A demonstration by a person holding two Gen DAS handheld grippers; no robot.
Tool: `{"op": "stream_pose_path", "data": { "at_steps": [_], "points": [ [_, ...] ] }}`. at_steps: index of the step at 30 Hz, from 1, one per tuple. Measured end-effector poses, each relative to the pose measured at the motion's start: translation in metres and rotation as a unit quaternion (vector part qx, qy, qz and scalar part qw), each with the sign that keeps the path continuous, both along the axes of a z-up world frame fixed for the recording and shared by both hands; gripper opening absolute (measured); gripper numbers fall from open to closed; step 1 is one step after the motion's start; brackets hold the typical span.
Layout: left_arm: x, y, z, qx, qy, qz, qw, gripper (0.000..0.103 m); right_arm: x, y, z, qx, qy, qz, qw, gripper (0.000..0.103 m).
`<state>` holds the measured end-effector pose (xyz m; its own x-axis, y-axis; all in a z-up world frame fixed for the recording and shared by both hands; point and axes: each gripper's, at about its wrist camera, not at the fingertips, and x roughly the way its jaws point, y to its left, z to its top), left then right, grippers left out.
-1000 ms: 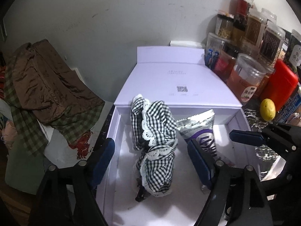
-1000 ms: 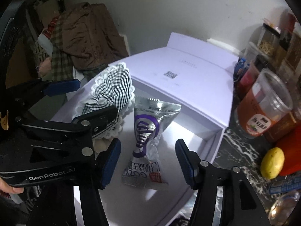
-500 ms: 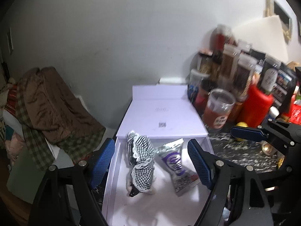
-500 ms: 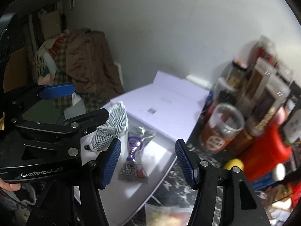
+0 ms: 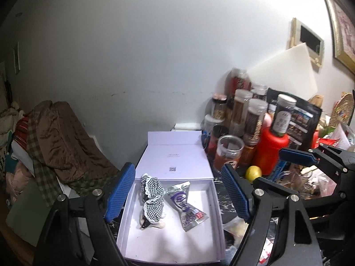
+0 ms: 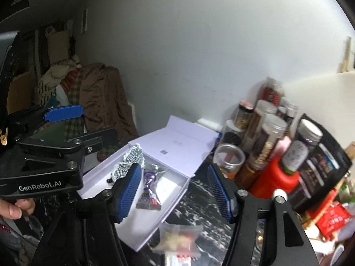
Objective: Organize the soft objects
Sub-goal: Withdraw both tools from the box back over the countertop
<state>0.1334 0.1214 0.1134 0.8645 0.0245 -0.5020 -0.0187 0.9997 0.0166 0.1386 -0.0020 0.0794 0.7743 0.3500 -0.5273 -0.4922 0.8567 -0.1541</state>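
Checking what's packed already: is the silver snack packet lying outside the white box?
No, the silver snack packet lies inside the white box, beside the checkered cloth.

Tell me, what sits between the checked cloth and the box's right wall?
A silver-and-purple packet, lying beside the checked cloth in the box; the left wrist view shows it best.

Dim, fisheye-warped frames; blurred right view

A round yellow lemon lies beside a red plastic bottle. Brown quilted fabric is heaped at left.
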Motion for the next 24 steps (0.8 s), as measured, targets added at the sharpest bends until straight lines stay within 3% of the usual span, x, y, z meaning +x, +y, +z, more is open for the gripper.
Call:
{"op": "stream_pose_path", "data": {
  "at_steps": [14, 24],
  "points": [
    [-0.071, -0.052, 0.016, 0.0, -0.036, -0.058, 0.9976, 0.082, -0.09, -0.055, 0.018, 0.002, -0.054, -0.039, 0.998, 0.075],
    [-0.111, -0.08, 0.001, -0.01, -0.023, -0.099, 0.9948, 0.082, -0.145, -0.078, -0.006, 0.012, -0.039, -0.061, 0.997, 0.075]
  ]
}}
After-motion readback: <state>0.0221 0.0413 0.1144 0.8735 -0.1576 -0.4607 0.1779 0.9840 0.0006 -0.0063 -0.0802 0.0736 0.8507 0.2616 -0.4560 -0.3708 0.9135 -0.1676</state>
